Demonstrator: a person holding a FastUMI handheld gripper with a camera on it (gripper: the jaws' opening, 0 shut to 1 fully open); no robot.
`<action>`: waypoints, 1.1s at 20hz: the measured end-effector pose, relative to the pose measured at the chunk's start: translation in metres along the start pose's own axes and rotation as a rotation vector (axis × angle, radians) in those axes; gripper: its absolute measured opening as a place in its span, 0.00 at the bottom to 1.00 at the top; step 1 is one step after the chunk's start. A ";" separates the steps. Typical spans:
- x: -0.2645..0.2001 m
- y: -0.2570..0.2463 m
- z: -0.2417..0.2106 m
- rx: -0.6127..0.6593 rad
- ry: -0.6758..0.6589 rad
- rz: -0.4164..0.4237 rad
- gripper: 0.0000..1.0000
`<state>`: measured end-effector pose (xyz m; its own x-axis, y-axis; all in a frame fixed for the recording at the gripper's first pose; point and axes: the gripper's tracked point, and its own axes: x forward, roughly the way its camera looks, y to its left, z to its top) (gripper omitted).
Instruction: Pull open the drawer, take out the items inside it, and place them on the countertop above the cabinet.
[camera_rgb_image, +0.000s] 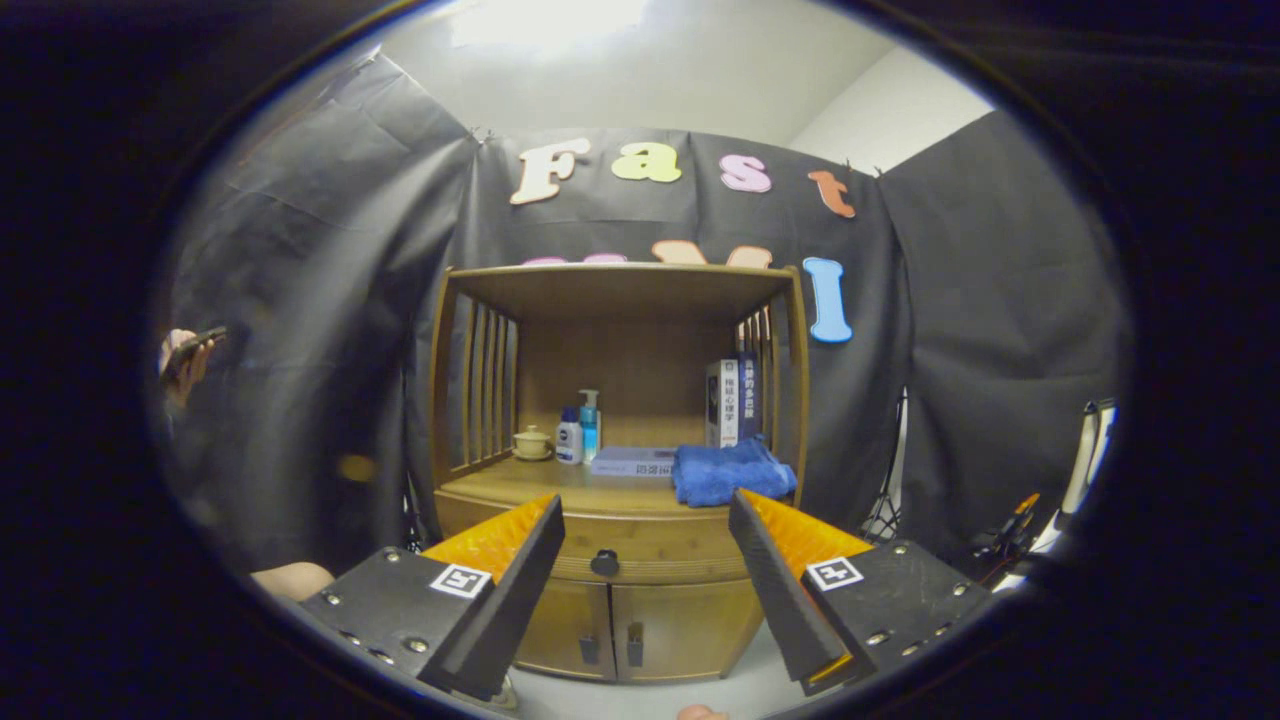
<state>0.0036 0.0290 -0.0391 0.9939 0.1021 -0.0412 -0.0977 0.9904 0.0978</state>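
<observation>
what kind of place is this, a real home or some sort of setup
Probably a staged recording booth, not a lived-in room: black cloth hangs as walls around a lone wooden cabinet dressed with a blue towel and bottles. The open gripper faces its closed drawer.

I see through 1 fisheye camera riding on the gripper (645, 512), looking forward along its spread fingers, level and head-on at the wooden cabinet (620, 470), a short way back, its closed drawer (640, 552) between the fingertips.

The cabinet (620, 480) was brown wood; on its countertop (540, 482) lay a blue towel (730, 472), left of it a white-and-blue bottle (569, 440).
</observation>
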 end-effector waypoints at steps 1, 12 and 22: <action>0.002 0.003 -0.001 -0.004 0.000 0.008 0.99; 0.042 0.025 -0.035 -0.042 0.074 0.055 0.99; 0.186 0.051 -0.154 -0.069 0.248 0.075 0.99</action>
<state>0.1756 0.1131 -0.1953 0.9417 0.1868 -0.2798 -0.1824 0.9823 0.0422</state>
